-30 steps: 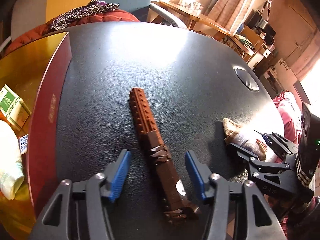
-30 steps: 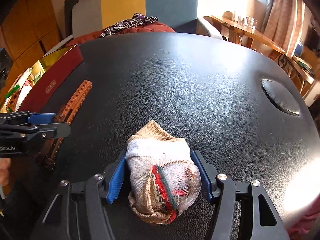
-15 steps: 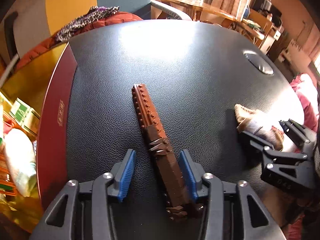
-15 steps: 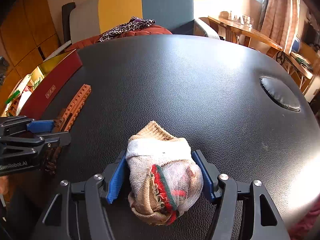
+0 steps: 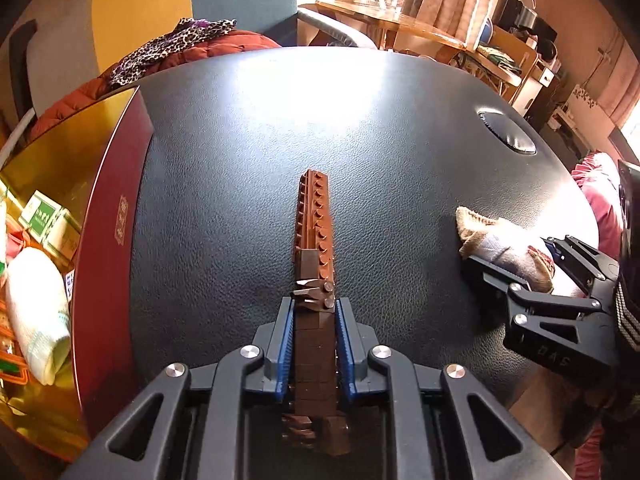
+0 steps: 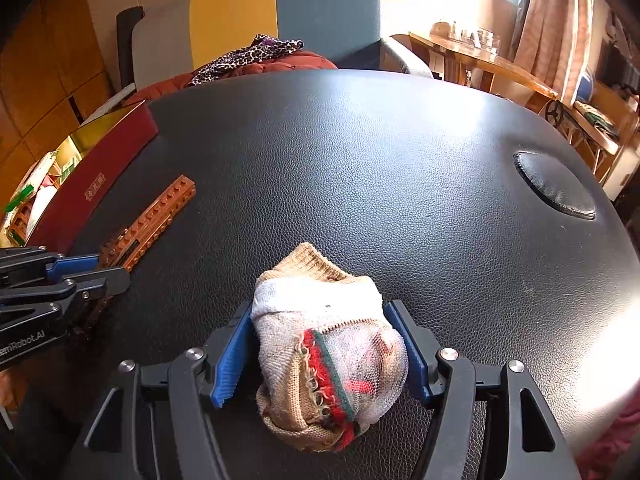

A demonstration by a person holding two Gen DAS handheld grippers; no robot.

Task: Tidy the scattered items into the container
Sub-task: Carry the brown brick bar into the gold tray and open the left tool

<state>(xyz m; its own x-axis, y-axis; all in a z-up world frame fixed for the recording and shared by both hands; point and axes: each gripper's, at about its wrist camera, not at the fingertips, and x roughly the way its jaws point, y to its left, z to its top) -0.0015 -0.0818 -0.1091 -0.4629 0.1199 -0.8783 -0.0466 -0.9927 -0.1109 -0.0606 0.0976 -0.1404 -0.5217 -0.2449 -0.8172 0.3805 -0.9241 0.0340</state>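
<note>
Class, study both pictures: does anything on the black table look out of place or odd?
Two loose things lie on the black table instead of in the red box: a brown brick strip, gripped by the left claw, and a balled sock between the right claw's pads.

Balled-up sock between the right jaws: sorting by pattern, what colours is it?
Beige and white knit sock with a red-and-green stripe; clearest in the right wrist view.

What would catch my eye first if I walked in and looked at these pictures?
Probably the long brown brick-built piece at the middle of the black padded tabletop, pinched at its near end in the left claw. Next, the rolled-up sock with red and green stripes, sitting between the blue pads of the right claw. At the table's left edge is a dark red box already holding small items.
</note>
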